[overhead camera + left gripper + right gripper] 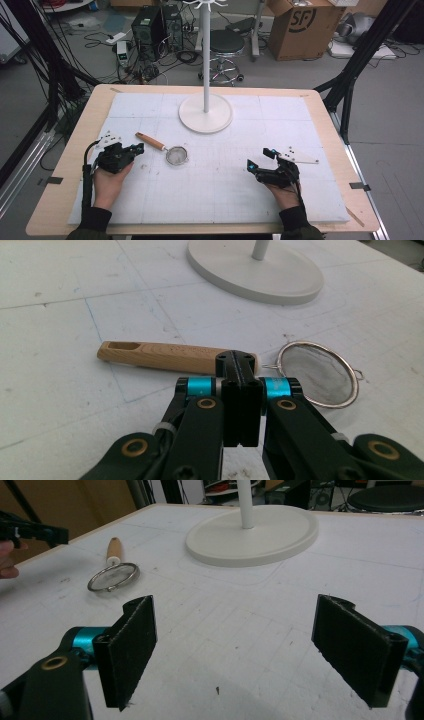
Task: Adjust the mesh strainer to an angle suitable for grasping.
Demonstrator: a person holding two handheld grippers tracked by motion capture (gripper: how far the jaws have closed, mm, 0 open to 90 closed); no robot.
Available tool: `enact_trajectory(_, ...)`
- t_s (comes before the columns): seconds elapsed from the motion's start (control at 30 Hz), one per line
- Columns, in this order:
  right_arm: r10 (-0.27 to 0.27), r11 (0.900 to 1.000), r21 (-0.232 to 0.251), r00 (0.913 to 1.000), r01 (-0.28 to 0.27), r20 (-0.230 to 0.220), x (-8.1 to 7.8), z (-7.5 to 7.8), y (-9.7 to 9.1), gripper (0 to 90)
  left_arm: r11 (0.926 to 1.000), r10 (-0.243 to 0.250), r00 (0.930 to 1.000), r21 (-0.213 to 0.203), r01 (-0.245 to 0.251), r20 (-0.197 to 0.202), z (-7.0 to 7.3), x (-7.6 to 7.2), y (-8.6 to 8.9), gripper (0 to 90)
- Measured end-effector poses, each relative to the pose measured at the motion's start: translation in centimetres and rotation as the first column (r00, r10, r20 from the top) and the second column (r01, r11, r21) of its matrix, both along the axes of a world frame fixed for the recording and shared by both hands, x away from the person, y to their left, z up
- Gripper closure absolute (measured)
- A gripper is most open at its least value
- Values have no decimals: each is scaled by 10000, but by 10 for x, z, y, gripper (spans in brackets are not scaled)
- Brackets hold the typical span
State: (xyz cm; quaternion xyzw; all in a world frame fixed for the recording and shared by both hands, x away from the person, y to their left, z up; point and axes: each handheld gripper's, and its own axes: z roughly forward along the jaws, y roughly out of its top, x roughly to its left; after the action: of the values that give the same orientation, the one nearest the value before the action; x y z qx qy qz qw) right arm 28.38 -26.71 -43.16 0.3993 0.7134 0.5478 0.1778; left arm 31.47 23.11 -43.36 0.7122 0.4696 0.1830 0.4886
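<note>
On the mat, the strainer (170, 151) lies flat; left gripper (136, 148) pressed together beside its handle, right gripper (261, 159) apart, likely waiting.

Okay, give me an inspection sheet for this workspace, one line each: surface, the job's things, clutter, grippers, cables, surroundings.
Surface: wooden table covered by a white gridded mat, lightly speckled.
Job's things: a small mesh strainer with a wooden handle lies flat on the mat; a white stand with a round base and upright pole stands behind it.
Clutter: nothing seen on the mat.
Grippers: left gripper shut, empty, close to the strainer's handle; right gripper open, empty, over bare mat.
Cables: one trails from the left gripper along the forearm; loose cables lie on the floor behind the table.
Surroundings: computer tower, stool, cardboard box, black frame legs.
</note>
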Motion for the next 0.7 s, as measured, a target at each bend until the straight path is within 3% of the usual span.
enact_trajectory(0.2, -149, 9999, 56, 9999, 149, 34, -1, 0, -1, 154, 9995, -314, 9989, 14, 315, -356, -12, 10, -6, 900)
enact_trajectory(0.43, -169, 9998, 108, 9998, 169, 64, -1, 1, -1, 154, 10000, 38, 9985, 67, -34, -553, -17, 19, -6, 900)
enact_trajectory(0.63, -155, 9997, 195, 9998, 153, 108, -1, 1, -1, 154, 9994, -69, 9963, 329, 98, -856, -16, 35, -8, 900)
enact_trajectory(0.7, -180, 9996, 210, 9998, 178, 87, -1, 2, -2, 154, 9996, -92, 9968, 250, 113, -788, -17, 37, -9, 900)
